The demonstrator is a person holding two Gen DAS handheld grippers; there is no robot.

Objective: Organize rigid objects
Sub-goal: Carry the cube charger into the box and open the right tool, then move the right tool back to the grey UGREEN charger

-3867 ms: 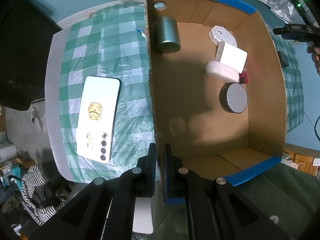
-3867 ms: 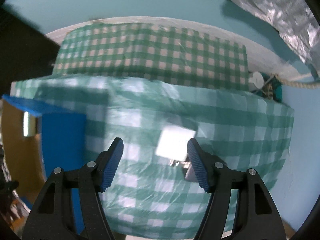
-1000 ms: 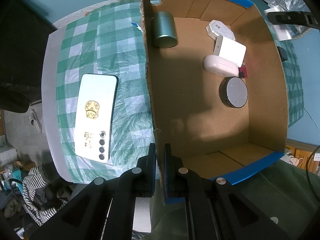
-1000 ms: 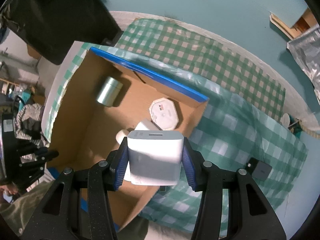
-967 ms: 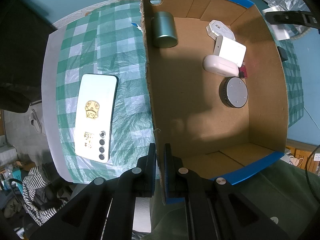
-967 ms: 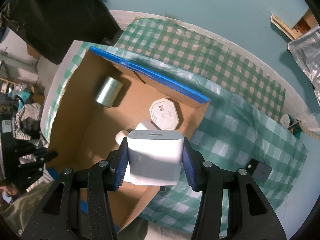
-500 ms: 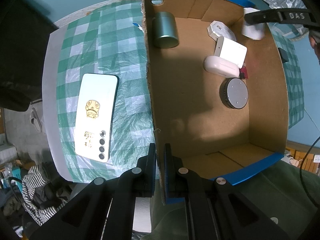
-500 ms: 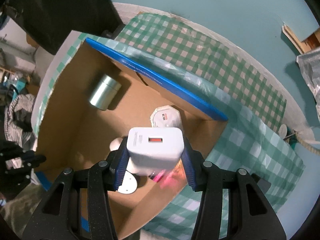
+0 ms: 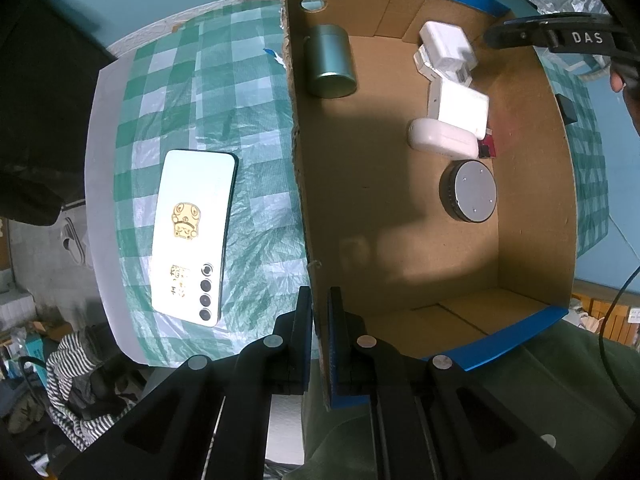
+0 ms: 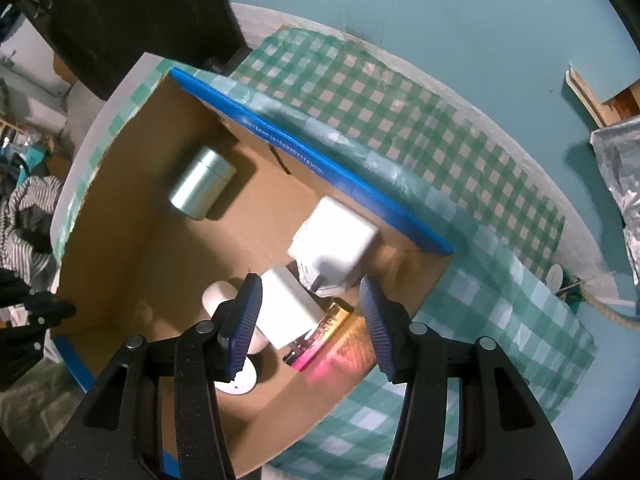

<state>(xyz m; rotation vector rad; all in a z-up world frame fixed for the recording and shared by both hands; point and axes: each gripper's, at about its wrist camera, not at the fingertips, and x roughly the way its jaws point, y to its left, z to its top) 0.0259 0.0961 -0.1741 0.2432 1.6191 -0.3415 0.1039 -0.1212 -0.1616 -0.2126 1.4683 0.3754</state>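
Note:
My left gripper [image 9: 320, 300] is shut on the left wall of an open cardboard box [image 9: 298, 160] and points straight down. My right gripper [image 10: 308, 292] hangs over the box's far right corner. Its jaws are opening with nothing between the pads. Below it, a white charger [image 10: 332, 240] is free of the pads and blurred, over other white items in that corner. The left wrist view shows the same charger [image 9: 444, 50] against the back wall. A white phone [image 9: 192, 232] lies on the checked cloth left of the box.
Inside the box are a green tin [image 9: 330, 60], a white square adapter [image 9: 460, 106], a white oval case [image 9: 440, 138], a round grey disc [image 9: 472, 190] and a pink item [image 10: 320, 340]. A small black cube [image 9: 566, 106] sits on the cloth right of the box.
The right gripper carried the white charger from the cloth to above the box, then opened and let it go. The charger dropped into the far right corner. The left gripper kept its hold.

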